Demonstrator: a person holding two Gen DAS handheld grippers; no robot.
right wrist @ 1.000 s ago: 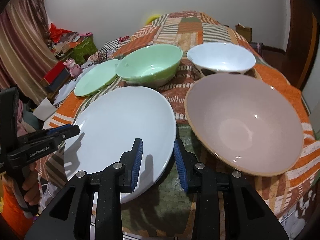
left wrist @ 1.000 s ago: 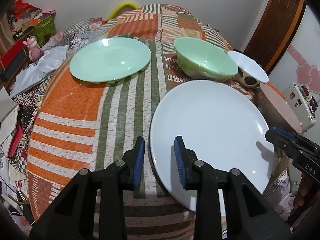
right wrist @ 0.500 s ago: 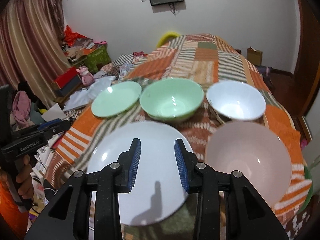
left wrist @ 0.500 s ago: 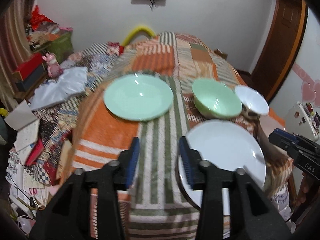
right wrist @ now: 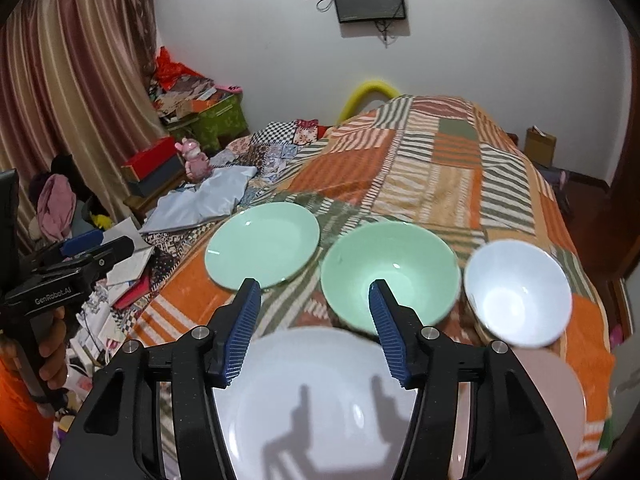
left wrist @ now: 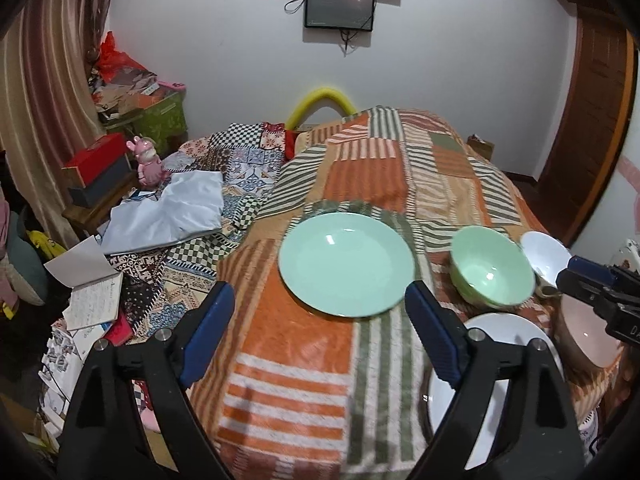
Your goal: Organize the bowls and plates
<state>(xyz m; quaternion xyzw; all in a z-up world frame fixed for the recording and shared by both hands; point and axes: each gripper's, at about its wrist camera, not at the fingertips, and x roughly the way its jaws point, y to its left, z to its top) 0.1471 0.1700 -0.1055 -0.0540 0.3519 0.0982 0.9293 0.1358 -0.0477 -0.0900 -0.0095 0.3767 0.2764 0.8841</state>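
On the striped orange blanket (left wrist: 296, 344) lie a pale green plate (left wrist: 346, 264) (right wrist: 262, 244), a green bowl (left wrist: 492, 272) (right wrist: 390, 272), a small white bowl (left wrist: 546, 252) (right wrist: 518, 292), a big white plate (left wrist: 500, 364) (right wrist: 316, 400) and a pink bowl (left wrist: 592, 336) (right wrist: 548, 400). My left gripper (left wrist: 320, 328) hovers above the blanket in front of the green plate, its jaws opening wide with nothing between them. My right gripper (right wrist: 314, 328) hangs over the white plate's far edge, jaws opening, empty. Each gripper shows in the other's view, the right gripper (left wrist: 596, 288) at the right edge, the left gripper (right wrist: 68, 268) at the left, held by a hand.
Left of the bed are a patchwork quilt (left wrist: 224, 184), a grey-blue cloth (left wrist: 168, 212), papers and a notebook (left wrist: 92, 292), boxes and a pink toy rabbit (left wrist: 149, 162). A curtain (right wrist: 76, 92) hangs at left, a screen (left wrist: 339, 8) on the far wall, a wooden door (left wrist: 592, 120) at right.
Both grippers have risen and pulled back from the white plate, so the dishes look smaller and more room shows. Both pairs of jaws have spread apart, the left pair much wider.
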